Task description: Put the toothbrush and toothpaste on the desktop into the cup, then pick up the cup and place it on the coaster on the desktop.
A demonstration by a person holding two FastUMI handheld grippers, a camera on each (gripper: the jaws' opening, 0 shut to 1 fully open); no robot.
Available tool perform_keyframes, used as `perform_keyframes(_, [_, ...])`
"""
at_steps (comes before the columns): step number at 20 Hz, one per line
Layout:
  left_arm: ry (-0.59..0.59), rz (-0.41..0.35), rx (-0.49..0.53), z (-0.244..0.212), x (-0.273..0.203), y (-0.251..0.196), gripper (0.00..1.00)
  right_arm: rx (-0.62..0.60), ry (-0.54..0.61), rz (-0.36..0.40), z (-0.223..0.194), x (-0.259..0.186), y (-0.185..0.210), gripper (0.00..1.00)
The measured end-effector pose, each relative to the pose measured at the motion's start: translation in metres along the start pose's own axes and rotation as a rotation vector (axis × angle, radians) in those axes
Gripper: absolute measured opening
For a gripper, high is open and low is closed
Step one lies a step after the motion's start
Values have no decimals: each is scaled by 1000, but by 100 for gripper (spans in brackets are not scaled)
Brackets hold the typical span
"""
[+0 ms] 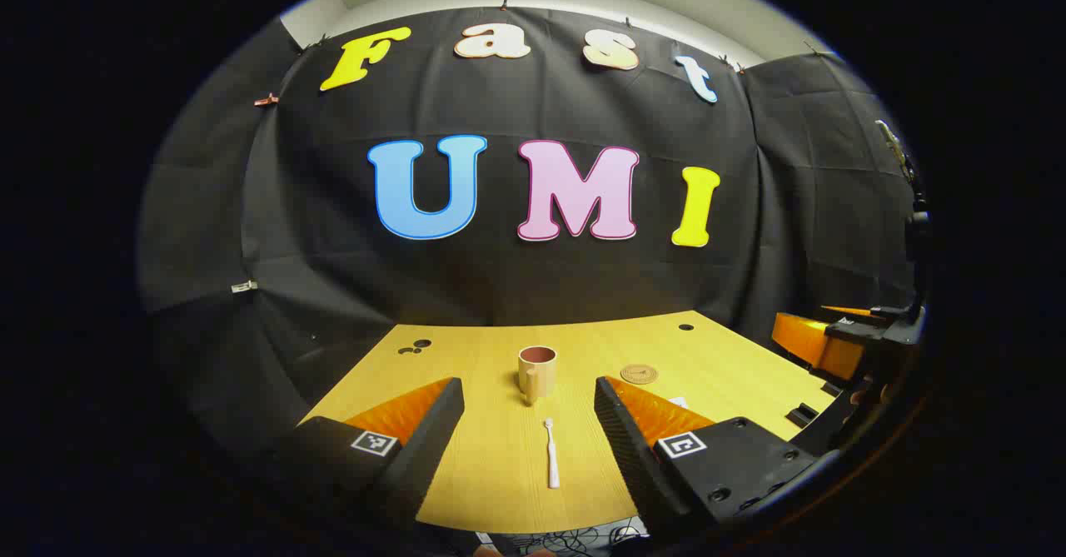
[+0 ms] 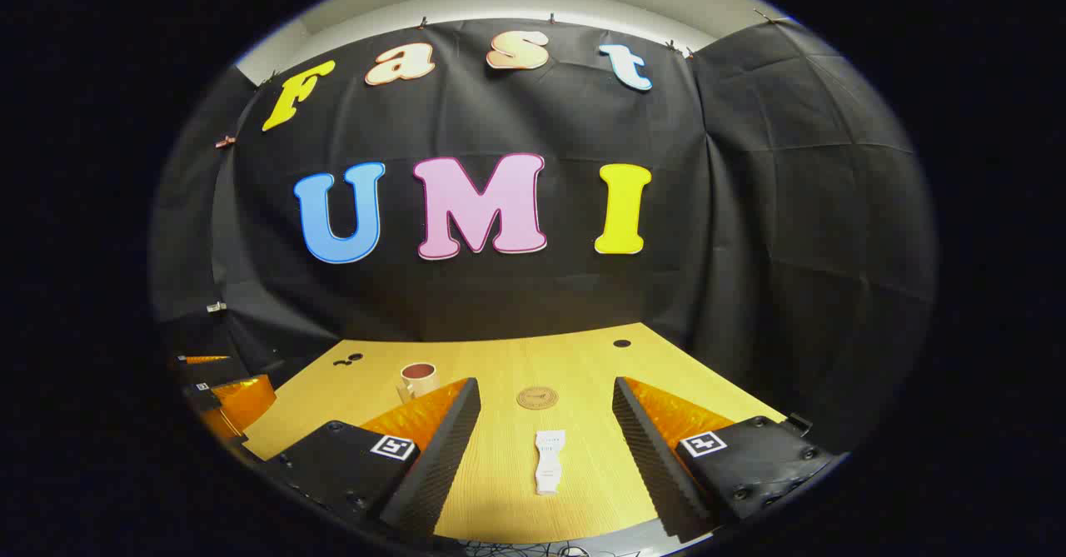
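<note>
A beige cup point(image 1: 537, 371) with a dark red inside stands upright on the wooden desk point(image 1: 466, 357), its handle toward me. A white toothbrush point(image 1: 551, 454) lies in front of it, between the fingers of my left gripper point(image 1: 528, 399), which is open and above the desk's near edge. A round brown coaster point(image 1: 639, 374) lies to the cup's right. In the right gripper view a white toothpaste tube point(image 2: 549, 460) lies flat between the fingers of my open right gripper point(image 2: 546, 396), with the coaster point(image 2: 537, 397) beyond it and the cup point(image 2: 418, 380) at the left.
The desk point(image 2: 583, 357) has small cable holes near its back edge. The other gripper point(image 1: 841, 345) shows at the right edge of the left gripper view, and the left one point(image 2: 221, 390) at the left edge of the right gripper view. Black cloth walls the booth.
</note>
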State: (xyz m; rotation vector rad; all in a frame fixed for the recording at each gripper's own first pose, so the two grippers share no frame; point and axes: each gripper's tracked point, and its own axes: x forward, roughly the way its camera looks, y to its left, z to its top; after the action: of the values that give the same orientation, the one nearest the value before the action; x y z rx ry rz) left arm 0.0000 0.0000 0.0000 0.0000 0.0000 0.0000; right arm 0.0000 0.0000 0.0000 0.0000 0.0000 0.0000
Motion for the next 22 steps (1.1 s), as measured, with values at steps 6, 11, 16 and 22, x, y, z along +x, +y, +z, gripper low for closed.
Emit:
perform_keyframes(6, [24,2,-1,-9,0,-4,98,5,21,16,-8,8,0,98])
perform_keyframes(11, [50,21,-19,-16,6,-1,98,3,53,8,-18,15,-6,98])
perform_keyframes(16, [63,36,-8,-17,15,0,98,17,79,17,-21,30,-4,98])
perform_keyframes(22, [95,43,-18,-23,33,-1,98,-10,149,62,-30,51,7,98])
